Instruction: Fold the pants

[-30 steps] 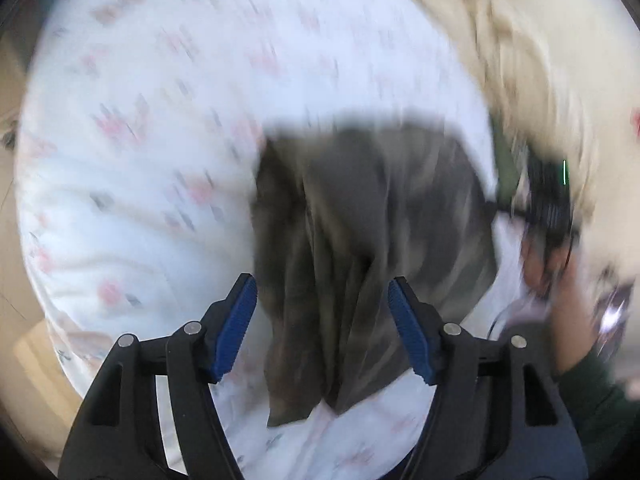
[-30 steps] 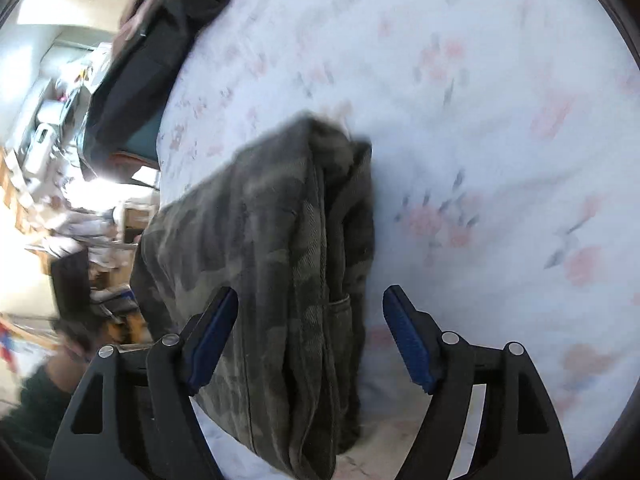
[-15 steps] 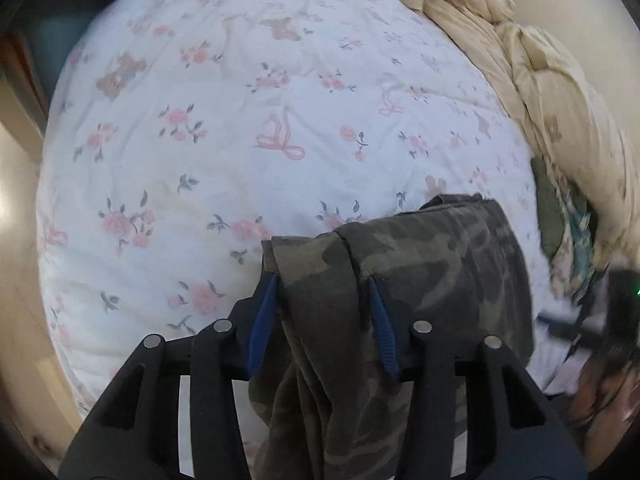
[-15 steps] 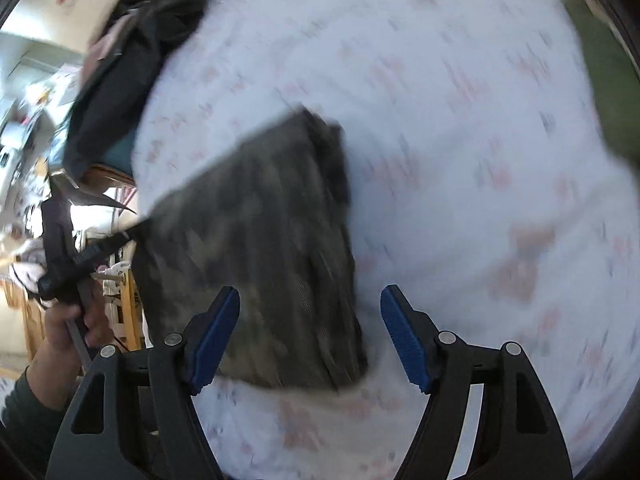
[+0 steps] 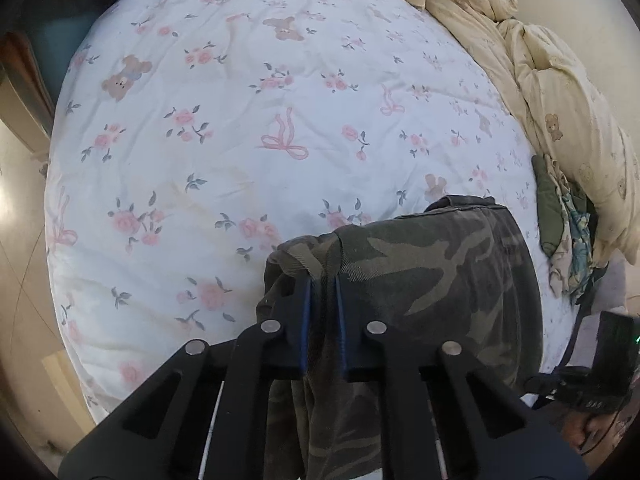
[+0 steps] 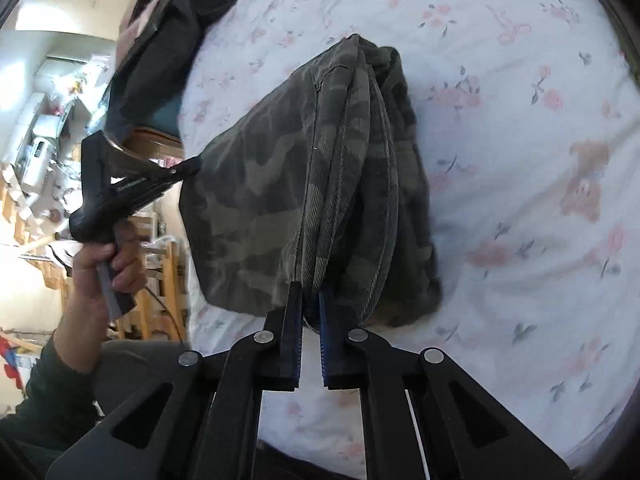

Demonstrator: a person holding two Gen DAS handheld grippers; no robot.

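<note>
Camouflage pants [image 5: 424, 280] lie folded near the bed's front edge, with one end bunched and raised off the sheet. My left gripper [image 5: 322, 284] is closing its jaws, and the blue pads pinch a fold at the pants' left corner. In the right wrist view the pants [image 6: 256, 184] hang stretched between both grippers. My right gripper [image 6: 310, 296] is closing too, its pads clamped on the gathered seams at the near end. The left gripper [image 6: 192, 166], held in a hand [image 6: 104, 264], grips the far corner.
A white floral bedsheet [image 5: 240, 128] covers the mattress. A cream duvet [image 5: 560, 92] is heaped along the right side, with green and patterned clothes [image 5: 560, 216] beside it. Dark garments [image 6: 168, 32] lie at the bed's far corner. A cluttered room lies beyond the bed's edge.
Both grippers went from wide open to clamped on the pants. The left closed on the corner fold; the right moved over the gathered end and shut, and the cloth now stretches between them.
</note>
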